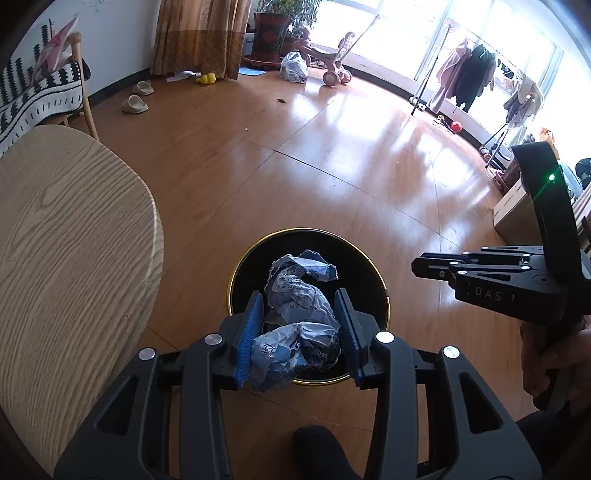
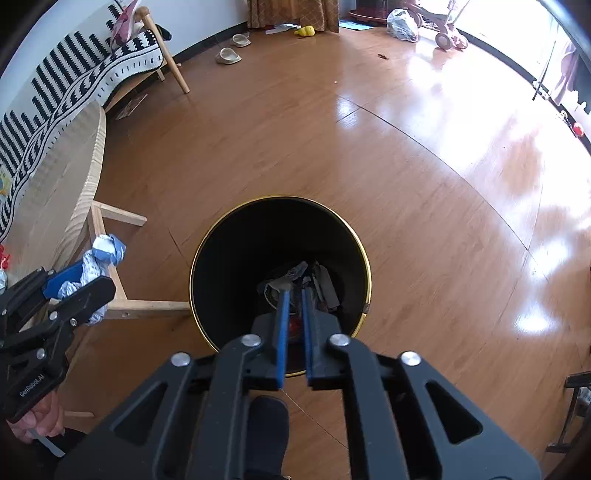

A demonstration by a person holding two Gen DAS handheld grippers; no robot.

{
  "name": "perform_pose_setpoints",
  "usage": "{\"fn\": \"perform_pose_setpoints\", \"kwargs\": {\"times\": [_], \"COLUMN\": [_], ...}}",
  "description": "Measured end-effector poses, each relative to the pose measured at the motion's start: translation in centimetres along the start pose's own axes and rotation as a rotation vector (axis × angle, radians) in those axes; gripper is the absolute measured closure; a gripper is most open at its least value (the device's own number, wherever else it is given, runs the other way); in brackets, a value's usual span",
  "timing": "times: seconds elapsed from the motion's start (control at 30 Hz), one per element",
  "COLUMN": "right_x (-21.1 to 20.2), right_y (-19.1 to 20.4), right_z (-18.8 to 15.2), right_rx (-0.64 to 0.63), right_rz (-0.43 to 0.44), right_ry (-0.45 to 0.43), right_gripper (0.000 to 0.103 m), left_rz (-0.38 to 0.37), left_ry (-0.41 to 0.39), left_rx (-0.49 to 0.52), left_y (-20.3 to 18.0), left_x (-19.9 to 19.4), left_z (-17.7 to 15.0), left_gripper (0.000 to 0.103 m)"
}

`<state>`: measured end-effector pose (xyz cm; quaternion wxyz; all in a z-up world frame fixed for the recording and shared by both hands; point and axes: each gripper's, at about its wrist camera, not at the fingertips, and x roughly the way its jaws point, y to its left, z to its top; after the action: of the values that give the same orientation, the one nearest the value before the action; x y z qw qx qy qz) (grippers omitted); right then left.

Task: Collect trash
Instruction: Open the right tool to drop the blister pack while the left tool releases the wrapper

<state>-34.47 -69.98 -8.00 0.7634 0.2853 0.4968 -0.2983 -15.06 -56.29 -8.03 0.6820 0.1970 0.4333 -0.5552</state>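
Left-wrist view, foreground: the left gripper [image 1: 300, 314] holds a crumpled wad of blue-and-white printed wrapper [image 1: 295, 317], its blue-padded fingers [image 1: 248, 328] pressing in on the wad from either side. The wad bulges out ahead of the fingertips and hangs above the open mouth of the black, gold-rimmed waste bin [image 1: 369, 266]. The creases and the way the material puffs past the pads suggest a thin film or paper: very light, soft, compressible, not fragile. It should hold by squeeze alone, though a slick film could slip if the pressure eased. The thick middle of the wad, where the pads sit now, is judged the best place to grip; a loose flap would tear or slide.

Right-wrist view, foreground: the right gripper [image 2: 293, 325] points steeply down into the same waste bin [image 2: 207, 243], its jaws parted by a narrow gap with nothing between them. Below the fingertips, earlier-dropped scraps [image 2: 303, 280] lie at the bottom of the bin. At the left edge of this view the left gripper [image 2: 83, 278] appears with the wrapper [image 2: 105, 251] between its fingers, just beside the bin.

Middle distance: a round pale-wood table [image 1: 74, 236] stands close to the bin on glossy wooden flooring [image 1: 332, 166].

Far: a pair of slippers [image 2: 229, 55], a yellow toy [image 2: 304, 31], a tied plastic bag [image 2: 402, 20] and a clothes rack [image 1: 472, 74] by the bright windows.
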Motion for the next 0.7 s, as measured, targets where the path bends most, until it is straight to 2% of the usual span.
{"fn": "perform_pose_setpoints", "kwargs": {"times": [0.07,0.2,0.53,0.6,0.67,0.7], "right_x": [-0.8,-1.2,-1.6,-1.8,-1.9,-1.9], "right_y": [-0.2,-0.8,-2.1,-2.6,-2.9,-3.0], "right_z": [0.0,0.1,0.1,0.2,0.3,0.3], "right_rx": [0.008,0.035,0.091,0.116,0.126,0.126], "right_rz": [-0.008,0.008,-0.039,-0.040,-0.044,-0.045], "right_ry": [-0.048,-0.063,-0.088,-0.100,-0.104,-0.104], "right_gripper": [0.019,0.019,0.015,0.013,0.013,0.012], "left_rz": [-0.002,-0.005,-0.039,-0.041,-0.035,-0.034], "left_ry": [0.005,0.013,0.037,0.031,0.029,0.022], "left_rx": [-0.002,0.000,0.005,0.000,-0.006,-0.007], "left_y": [-0.1,-0.3,0.0,0.0,0.0,-0.1], "left_x": [0.3,0.7,2.1,2.2,2.3,2.2], "left_z": [0.0,0.1,0.4,0.4,0.3,0.2], "left_gripper": [0.064,0.064,0.063,0.053,0.027,0.026]}}
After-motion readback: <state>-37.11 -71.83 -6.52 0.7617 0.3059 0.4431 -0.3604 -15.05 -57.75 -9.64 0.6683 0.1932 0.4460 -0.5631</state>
